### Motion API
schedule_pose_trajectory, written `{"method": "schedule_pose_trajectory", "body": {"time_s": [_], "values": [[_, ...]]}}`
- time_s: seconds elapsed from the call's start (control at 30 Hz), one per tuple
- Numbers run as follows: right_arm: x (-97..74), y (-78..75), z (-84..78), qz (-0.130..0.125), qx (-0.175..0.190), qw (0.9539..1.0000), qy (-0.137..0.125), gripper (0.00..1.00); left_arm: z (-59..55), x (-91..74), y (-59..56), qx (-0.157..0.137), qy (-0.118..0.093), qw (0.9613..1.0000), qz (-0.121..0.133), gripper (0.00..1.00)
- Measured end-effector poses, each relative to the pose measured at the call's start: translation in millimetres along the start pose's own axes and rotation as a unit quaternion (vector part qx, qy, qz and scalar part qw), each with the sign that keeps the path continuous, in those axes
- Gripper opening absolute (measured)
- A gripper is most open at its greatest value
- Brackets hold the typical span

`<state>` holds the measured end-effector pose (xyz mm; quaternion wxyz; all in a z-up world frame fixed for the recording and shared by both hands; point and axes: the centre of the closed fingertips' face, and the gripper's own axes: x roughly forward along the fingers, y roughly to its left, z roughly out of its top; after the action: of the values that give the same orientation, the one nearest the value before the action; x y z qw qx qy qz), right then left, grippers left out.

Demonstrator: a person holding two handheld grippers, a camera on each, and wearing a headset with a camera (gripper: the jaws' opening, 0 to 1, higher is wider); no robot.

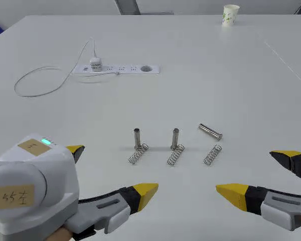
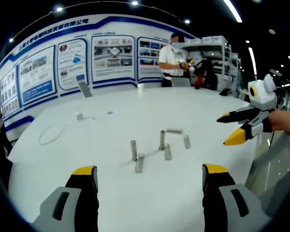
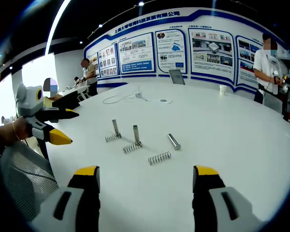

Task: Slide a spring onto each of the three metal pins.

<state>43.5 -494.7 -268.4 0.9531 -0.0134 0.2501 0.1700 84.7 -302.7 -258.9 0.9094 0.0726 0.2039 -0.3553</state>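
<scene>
Springs (image 1: 175,154) of coiled steel lie beside three metal pins (image 1: 175,138) on the white surface (image 1: 190,90). Left hand-held gripper (image 1: 110,170) and right hand-held gripper (image 1: 247,171) gape wide, empty, short of them.

Centre frame, head view: left upright pin (image 1: 137,138) and right upright pin (image 1: 175,137) stand apart with a clear gap between them. First spring (image 1: 138,153) and second spring (image 1: 175,154) lie at their bases, apparently touching. Lying pin (image 1: 210,131) and third spring (image 1: 212,154) sit to their right. Bare table (image 1: 190,211) is open across the lower frame. Power strip (image 1: 116,69) and cable (image 1: 40,83) lie upper left, well apart.
</scene>
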Motion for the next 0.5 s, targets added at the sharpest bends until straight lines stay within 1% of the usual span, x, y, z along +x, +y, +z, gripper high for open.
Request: {"method": "schedule_pose_trajectory", "body": {"time_s": [0.17, 0.23, 0.27, 0.4, 0.5], "values": [[6.0, -4.0, 1.5, 0.002, 0.005, 0.9999, 0.015, 0.72, -0.8, 0.7, -1.0, -0.001, 0.002, 1.0000, -0.002, 0.91], [8.5, -6.1, 3.7, 0.002, 0.002, 0.9998, 0.018, 0.70, 2.8, 1.0, -2.3, -0.006, -0.008, 0.9999, -0.005, 0.92], [10.5, -7.5, 5.7, 0.002, 0.002, 0.9998, 0.018, 0.69, 2.9, 0.8, -2.3, -0.006, -0.009, 0.9999, -0.005, 0.92], [18.5, -11.5, 11.7, 0.006, -0.002, 0.9997, 0.023, 0.66, 0.8, 1.3, -2.1, -0.003, -0.003, 1.0000, -0.005, 0.92], [25.0, -15.3, 16.6, 0.009, -0.013, 0.9996, 0.025, 0.63, 0.1, 1.8, -2.6, -0.006, -0.001, 1.0000, -0.006, 0.92]]}}
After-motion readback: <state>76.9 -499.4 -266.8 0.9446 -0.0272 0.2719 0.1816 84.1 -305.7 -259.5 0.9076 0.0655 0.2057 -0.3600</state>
